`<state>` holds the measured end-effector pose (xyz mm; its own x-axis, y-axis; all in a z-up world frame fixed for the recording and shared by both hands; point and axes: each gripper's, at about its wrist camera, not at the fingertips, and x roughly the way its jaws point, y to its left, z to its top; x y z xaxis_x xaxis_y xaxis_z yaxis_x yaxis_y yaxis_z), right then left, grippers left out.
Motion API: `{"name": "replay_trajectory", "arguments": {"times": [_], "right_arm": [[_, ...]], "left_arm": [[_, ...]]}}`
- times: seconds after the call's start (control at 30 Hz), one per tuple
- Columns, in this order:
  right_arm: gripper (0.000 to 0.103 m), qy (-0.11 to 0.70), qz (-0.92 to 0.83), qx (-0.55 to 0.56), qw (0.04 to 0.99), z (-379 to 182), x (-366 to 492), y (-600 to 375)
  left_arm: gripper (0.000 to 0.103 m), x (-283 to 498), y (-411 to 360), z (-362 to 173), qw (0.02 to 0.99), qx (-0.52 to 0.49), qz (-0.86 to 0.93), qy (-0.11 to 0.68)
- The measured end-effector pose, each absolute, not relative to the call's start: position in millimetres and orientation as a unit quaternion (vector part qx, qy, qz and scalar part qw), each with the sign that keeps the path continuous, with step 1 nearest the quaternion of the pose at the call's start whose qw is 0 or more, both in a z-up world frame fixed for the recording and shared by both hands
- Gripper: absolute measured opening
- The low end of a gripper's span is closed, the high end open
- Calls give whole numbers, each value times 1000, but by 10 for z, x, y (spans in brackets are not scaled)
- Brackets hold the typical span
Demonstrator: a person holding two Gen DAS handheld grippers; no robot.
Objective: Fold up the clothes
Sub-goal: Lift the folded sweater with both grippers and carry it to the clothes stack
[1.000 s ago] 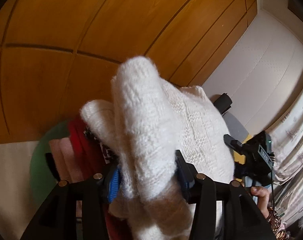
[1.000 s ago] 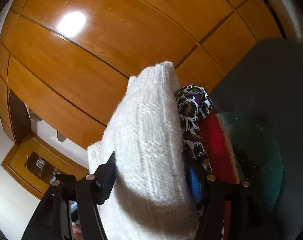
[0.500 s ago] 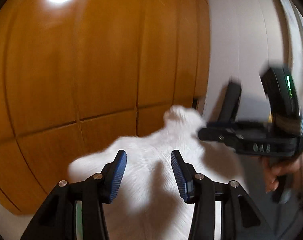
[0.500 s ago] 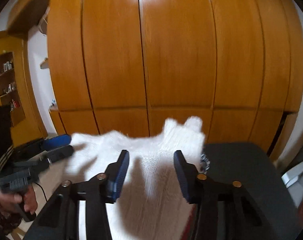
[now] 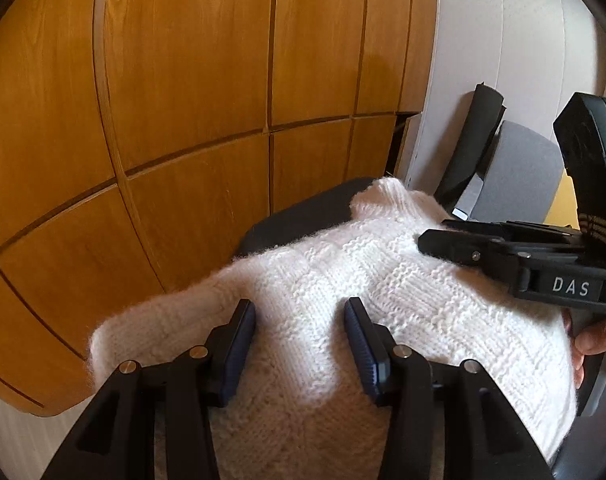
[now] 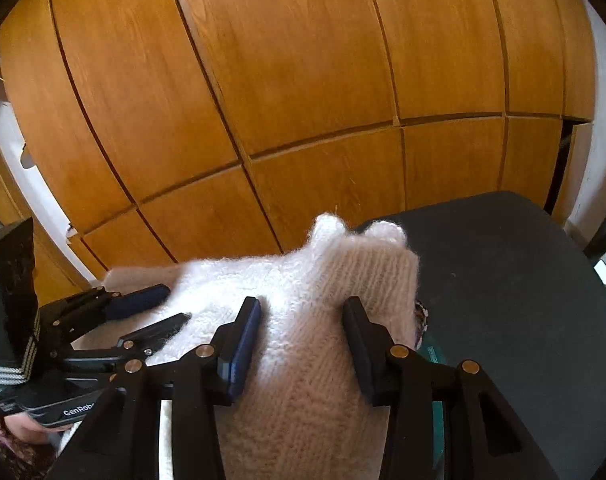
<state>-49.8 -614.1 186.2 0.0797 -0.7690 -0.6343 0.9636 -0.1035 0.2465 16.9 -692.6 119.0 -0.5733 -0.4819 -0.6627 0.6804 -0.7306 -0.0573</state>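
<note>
- Straight ahead of both my grippers the wood panels (image 5: 191,92) wall off the far side; a grey chair (image 5: 519,176) stands to the right.
- The dark seat (image 6: 503,280) has bare surface on its right half, up to a rounded far edge.
- The sweater (image 5: 383,280) lies on the seat's left part, long axis running away from me, its narrow knit end toward the panels.
- My left gripper (image 5: 299,344) has fingers apart over the knit, gripping nothing.
- My right gripper (image 6: 303,340) likewise has fingers spread, straddling a raised fold.
</note>
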Motion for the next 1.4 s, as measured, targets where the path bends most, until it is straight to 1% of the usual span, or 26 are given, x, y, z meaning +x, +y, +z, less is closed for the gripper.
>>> {"name": "replay_trajectory", "arguments": {"times": [0.03, 0.1, 0.13, 0.17, 0.2, 0.27, 0.33, 0.47, 0.6, 0.7, 0.77, 0.83, 0.87, 0.9, 1.0, 1.07, 1.1, 1.13, 1.2, 1.33, 1.37, 1.4], "right_arm": [[43, 147, -665, 333, 652, 1870, -522, -6058], [45, 152, -670, 327, 648, 1895, -475, -6043], [47, 153, -673, 323, 648, 1920, -469, -6018], [51, 153, -676, 316, 647, 1950, -449, -5986], [58, 152, -682, 306, 646, 1987, -403, -5937], [63, 149, -692, 284, 646, 2063, -326, -5811], [64, 135, -702, 259, 650, 2174, -253, -5635], [63, 118, -708, 206, 665, 2328, -70, -5195], [63, 114, -709, 159, 678, 2286, 249, -4579], [63, 77, -681, 181, 705, 2027, 427, -4058], [63, 38, -647, 239, 723, 1734, 472, -3876], [58, 6, -614, 315, 724, 1375, 481, -3842], [52, -5, -603, 348, 718, 1214, 469, -3883], [51, -18, -593, 375, 712, 1081, 448, -3918], [51, -108, -573, 424, 693, 906, 230, -4007], [50, -177, -557, 445, 678, 863, 43, -4047], [30, -199, -553, 450, 672, 852, -27, -4049], [13, -216, -556, 451, 664, 852, -98, -4041], [12, -213, -590, 438, 644, 889, -190, -3999], [12, -180, -615, 439, 630, 801, -181, -4068], [14, -185, -613, 438, 631, 794, -165, -4066], [19, -190, -610, 435, 634, 797, -153, -4052]], "left_arm": [[48, 162, -6916, 1195, 334, 312, -876, 153], [48, 584, -6821, 1272, 337, 296, -880, 153], [48, 621, -6781, 1319, 340, 286, -882, 157], [49, 760, -6729, 1372, 344, 276, -883, 160], [49, 898, -6676, 1426, 348, 266, -884, 163], [49, 1191, -6529, 1474, 352, 251, -886, 165], [49, 1382, -6378, 1494, 356, 242, -889, 156], [49, 1694, -6046, 1627, 392, 217, -887, 114], [49, 1976, -5715, 1622, 399, 178, -894, 101], [49, 2105, -5522, 1563, 392, 167, -900, 98], [49, 2034, -5504, 1507, 370, 187, -905, 95], [49, 1922, -5545, 1476, 369, 211, -901, 87], [49, 1867, -5574, 1465, 367, 220, -900, 84], [49, 1813, -5602, 1454, 365, 228, -899, 81], [50, 1707, -5688, 1372, 367, 250, -894, 63], [52, 1680, -5728, 1348, 370, 252, -893, 45], [52, 1685, -5761, 1307, 379, 256, -888, 38], [52, 1689, -5794, 1266, 389, 261, -883, 30], [52, 1722, -5846, 1199, 392, 263, -881, 27], [52, 1829, -5830, 1161, 381, 244, -891, 39], [52, 1907, -5826, 1188, 371, 228, -898, 58], [52, 1986, -5823, 1214, 360, 212, -905, 76]]}}
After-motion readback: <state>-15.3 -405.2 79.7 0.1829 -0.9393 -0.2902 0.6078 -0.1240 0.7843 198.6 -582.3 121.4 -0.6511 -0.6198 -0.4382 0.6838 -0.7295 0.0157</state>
